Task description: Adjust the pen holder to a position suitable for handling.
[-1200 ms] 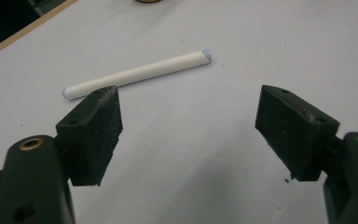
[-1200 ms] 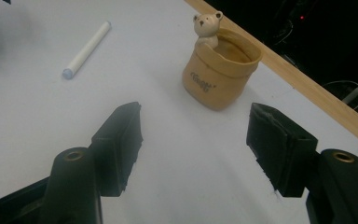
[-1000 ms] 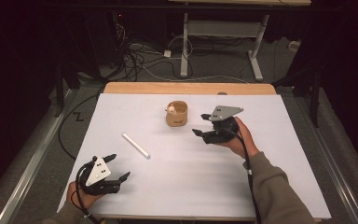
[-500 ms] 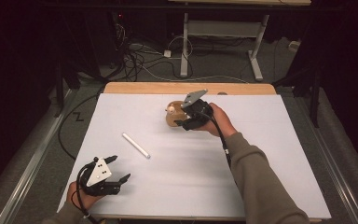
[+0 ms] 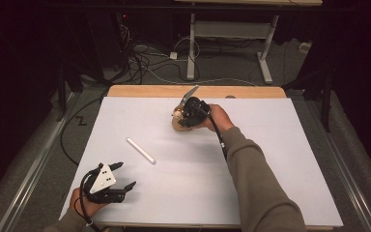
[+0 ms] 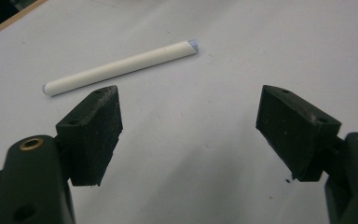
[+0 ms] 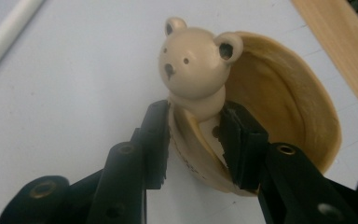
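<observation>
1. The right gripper has swung in from the 3 o'clock side since a second ago and now sits at the tan ceramic cup with a bear-head figure on its rim.
2. Its jaws clamp the cup's rim just under the bear, one inside the wall and one outside.
3. The cup stands toward 12 o'clock on the white table sheet.
4. The left gripper rests at 7 o'clock, jaws spread wide and holding nothing.
5. A white cylindrical stick lies just beyond it, toward 1 o'clock.

Tan bear-head cup, glossy, little bear figure on its rim, standing at desk far edge; right claw clamped across bear's neck and rim.
</observation>
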Demonstrator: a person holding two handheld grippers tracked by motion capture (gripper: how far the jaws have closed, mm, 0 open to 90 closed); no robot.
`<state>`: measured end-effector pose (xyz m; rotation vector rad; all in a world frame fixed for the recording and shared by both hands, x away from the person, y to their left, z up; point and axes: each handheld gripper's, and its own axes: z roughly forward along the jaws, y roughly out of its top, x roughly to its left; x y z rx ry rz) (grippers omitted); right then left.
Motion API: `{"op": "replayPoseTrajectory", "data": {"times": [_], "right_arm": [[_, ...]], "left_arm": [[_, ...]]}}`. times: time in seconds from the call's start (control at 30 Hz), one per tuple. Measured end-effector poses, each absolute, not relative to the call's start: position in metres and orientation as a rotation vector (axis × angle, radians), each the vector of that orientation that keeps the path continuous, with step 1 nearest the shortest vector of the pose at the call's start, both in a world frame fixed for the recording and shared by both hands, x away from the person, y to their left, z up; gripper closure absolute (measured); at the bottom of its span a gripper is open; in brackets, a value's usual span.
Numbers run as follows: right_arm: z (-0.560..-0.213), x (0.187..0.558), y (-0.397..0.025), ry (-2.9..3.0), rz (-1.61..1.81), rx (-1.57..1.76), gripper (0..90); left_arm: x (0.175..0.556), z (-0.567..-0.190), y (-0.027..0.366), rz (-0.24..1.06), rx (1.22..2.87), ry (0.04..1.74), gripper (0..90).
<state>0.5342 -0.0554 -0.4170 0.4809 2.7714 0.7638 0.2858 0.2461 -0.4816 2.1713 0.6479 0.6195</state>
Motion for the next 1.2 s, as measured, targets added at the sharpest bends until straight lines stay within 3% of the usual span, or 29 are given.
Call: {"op": "replayPoseTrajectory", "data": {"times": [0.13,0.43,1.2], "right_arm": [[-0.418,0.540,-0.051,2.833,0.763,0.475,71.8],[-0.416,0.537,-0.055,2.916,0.747,0.545,74.2],[-0.411,0.470,-0.111,2.876,0.702,0.764,73.3]], "left_arm": [[0.285,-0.482,0.245,0.613,2.174,0.640,21.6],[0.286,-0.483,0.247,0.605,2.170,0.643,21.6],[0.284,-0.484,0.238,0.608,2.211,0.630,21.7]]}}
